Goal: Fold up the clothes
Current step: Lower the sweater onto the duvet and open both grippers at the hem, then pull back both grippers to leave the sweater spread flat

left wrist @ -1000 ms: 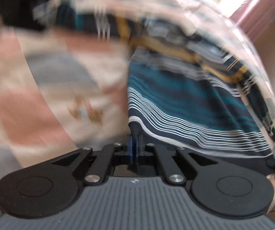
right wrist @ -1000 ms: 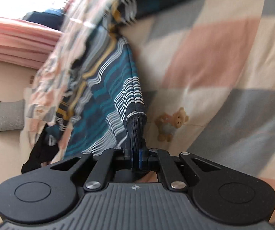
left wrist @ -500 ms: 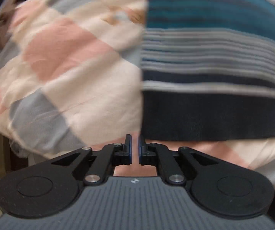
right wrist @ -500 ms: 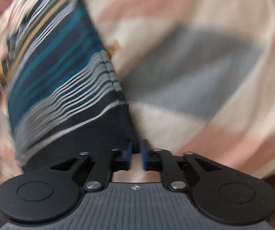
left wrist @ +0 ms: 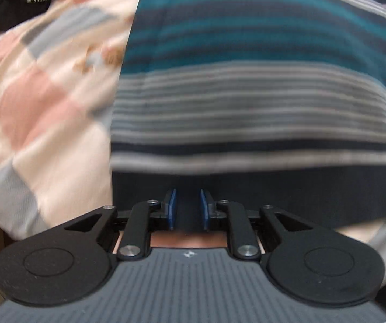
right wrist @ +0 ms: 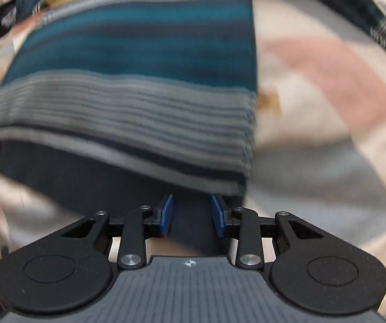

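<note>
Garment [left wrist: 260,86] — striped knit, soft and limp — fills centre frame on checked bedding [left wrist: 39,102]; left gripper [left wrist: 187,210] and right gripper [right wrist: 191,215] both spread, holding nothing — best pinched at dark hem corners.

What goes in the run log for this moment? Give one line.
left gripper: open | right gripper: open | striped garment: flat on checked bedding, dark hem at both grippers | grip: none

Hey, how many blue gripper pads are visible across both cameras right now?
4. The left gripper shows two, one on each fingertip, apart over the striped garment's dark hem. The right gripper shows two, likewise apart.
</note>
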`<state>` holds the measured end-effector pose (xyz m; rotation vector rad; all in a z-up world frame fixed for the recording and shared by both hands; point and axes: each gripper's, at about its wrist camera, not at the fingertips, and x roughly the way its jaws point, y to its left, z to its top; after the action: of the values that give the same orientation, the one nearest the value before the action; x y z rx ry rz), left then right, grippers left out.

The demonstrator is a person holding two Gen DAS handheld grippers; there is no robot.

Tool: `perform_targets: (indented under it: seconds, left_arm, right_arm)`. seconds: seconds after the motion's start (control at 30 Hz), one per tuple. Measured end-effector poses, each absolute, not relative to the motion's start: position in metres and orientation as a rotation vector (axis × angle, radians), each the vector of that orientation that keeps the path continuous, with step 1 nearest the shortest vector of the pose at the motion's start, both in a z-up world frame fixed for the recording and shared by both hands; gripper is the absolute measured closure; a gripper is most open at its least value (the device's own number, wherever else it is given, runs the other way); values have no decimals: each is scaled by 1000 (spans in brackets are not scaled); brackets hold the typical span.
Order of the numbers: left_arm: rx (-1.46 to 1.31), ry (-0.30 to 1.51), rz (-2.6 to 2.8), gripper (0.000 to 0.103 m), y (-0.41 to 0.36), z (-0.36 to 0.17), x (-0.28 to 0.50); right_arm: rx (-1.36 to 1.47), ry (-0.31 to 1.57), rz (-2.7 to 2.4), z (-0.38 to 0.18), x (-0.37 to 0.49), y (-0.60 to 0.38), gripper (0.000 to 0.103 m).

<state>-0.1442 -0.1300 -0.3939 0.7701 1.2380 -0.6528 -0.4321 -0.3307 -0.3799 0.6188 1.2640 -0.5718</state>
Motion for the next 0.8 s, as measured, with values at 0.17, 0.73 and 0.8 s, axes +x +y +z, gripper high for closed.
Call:
perform_targets:
  seconds: [0.17, 0.73, 0.8]
  left_arm:
    - [777, 1325, -558, 86, -98, -375, -149]
    - [651, 966, -742, 55, -135, -159, -182]
    - [650, 956, -753, 54, -126, -144, -190]
  right_arm:
    - [654, 1291, -633, -350, -447, -330, 68]
    - [683, 867, -789, -168, -394, -276, 11]
    - [691, 837, -806, -158, -396, -264, 9]
